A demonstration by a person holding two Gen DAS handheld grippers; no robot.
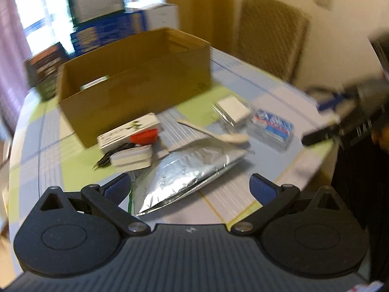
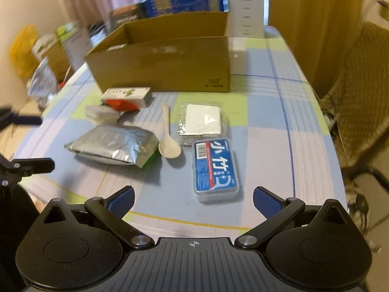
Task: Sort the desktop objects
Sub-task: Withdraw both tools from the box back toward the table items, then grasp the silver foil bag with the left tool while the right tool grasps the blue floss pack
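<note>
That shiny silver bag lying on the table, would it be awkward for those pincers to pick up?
Probably somewhat. The silver foil pouch lies flat and crinkled, so it likely flops and sags if pinched at one edge. Its glossy surface looks slippery against the right gripper pads. It bulges slightly, so there is likely something inside it that may shift; how heavy it is cannot be told.

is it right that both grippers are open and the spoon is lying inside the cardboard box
Not quite. Both the left gripper and right gripper are open, but the spoon lies on the tablecloth in front of the cardboard box, not inside it. The right wrist view shows this clearly.
</note>
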